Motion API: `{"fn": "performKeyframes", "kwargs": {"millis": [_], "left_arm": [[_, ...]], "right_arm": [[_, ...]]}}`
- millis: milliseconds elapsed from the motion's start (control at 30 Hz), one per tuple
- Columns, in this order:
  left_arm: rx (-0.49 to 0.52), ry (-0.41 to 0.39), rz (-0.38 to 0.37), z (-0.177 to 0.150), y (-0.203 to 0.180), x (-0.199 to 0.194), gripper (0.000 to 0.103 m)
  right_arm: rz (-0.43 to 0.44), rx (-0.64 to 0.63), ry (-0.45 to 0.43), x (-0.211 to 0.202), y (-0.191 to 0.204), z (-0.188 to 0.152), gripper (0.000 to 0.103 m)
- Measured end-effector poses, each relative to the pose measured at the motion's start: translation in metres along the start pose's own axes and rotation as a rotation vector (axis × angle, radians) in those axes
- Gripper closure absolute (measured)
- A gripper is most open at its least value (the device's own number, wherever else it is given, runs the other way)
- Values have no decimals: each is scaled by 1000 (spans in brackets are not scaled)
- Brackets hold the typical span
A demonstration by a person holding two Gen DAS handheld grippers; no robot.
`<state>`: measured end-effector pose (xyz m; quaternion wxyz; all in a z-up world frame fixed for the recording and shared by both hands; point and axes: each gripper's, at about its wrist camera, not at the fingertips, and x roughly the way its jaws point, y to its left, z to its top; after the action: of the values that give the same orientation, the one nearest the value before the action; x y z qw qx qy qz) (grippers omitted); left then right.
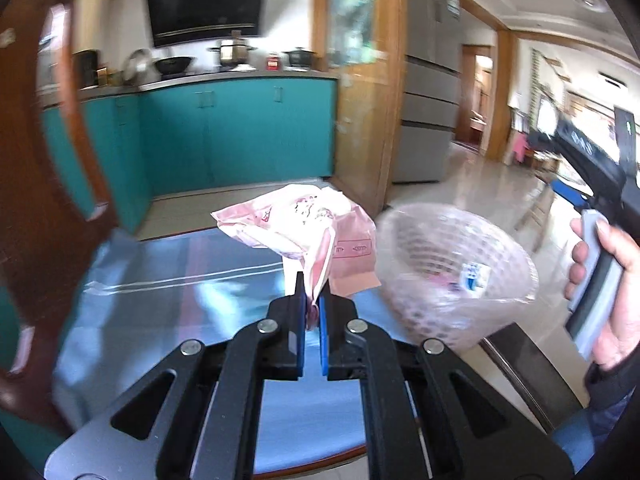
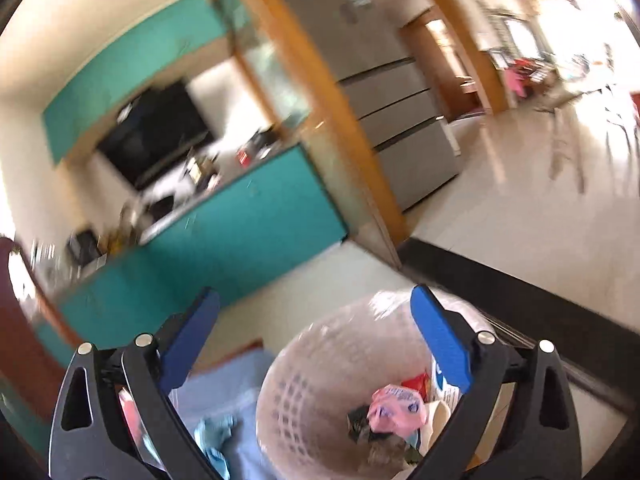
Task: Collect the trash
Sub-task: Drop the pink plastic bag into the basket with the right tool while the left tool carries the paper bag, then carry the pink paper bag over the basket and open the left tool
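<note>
My left gripper (image 1: 313, 298) is shut on the lower corner of a crumpled pink wrapper (image 1: 304, 224), held up over the shiny blue table (image 1: 160, 300). Just right of it stands a translucent perforated wastebasket (image 1: 420, 264) lined with a clear bag. A person's hand (image 1: 604, 280) holds the other gripper's handle at the far right. In the right wrist view my right gripper (image 2: 316, 320) is open with nothing between its blue pads (image 2: 440, 340). It hovers above the wastebasket (image 2: 280, 364), which holds a pink packet (image 2: 396, 404) and other scraps.
A crumpled light-blue piece (image 2: 214, 436) lies on the table left of the basket. A brown chair back (image 1: 40, 200) rises at the left. Teal cabinets (image 1: 240, 132), a wooden door frame (image 1: 384, 80) and a grey fridge (image 1: 430, 80) stand beyond, with tiled floor to the right.
</note>
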<state>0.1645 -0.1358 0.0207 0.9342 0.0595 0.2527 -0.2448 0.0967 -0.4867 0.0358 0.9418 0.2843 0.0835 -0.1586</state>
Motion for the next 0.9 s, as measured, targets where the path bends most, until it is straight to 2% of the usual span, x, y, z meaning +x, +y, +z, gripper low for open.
{"fn": "performKeyframes", "kwargs": {"millis": [133,167,233,267,300,333,400,533,667,700,800,900], "left_arm": [[118,-12,-81,15,-63,27,96],[123,-11,-109,22,-78,38,89],[91,3,-145,31,-93,60,53],[76,3,-134,33,-96,66,23],[66,-6,-116,33,-97,67,18],[62,-16,-93,33,-94,66,18],[74,-19,-75,29,-84,58,10],[63,-23,40,13,-28,29,8],[-18,-4,181,-4,37,16,6],[-78,24,214,-8,58,22,6],[-182,86,195,-15,88,39,6],[-187,129,201,-22,98,60,6]], "right_arm": [[-7,57,-53,-9,-11,4,9],[-5,55,-57,-11,-10,3,9],[-2,54,-68,-13,-11,4,8],[1,57,-64,-12,-13,4,8],[5,60,-50,-9,-13,5,8],[9,64,-35,-6,-14,5,8],[19,60,-14,-1,-13,3,8],[63,-14,86,13,6,-8,8],[108,-207,243,30,52,-39,9],[121,-249,272,31,63,-49,9],[150,-393,377,36,98,-82,9],[181,-484,473,40,123,-115,9]]}}
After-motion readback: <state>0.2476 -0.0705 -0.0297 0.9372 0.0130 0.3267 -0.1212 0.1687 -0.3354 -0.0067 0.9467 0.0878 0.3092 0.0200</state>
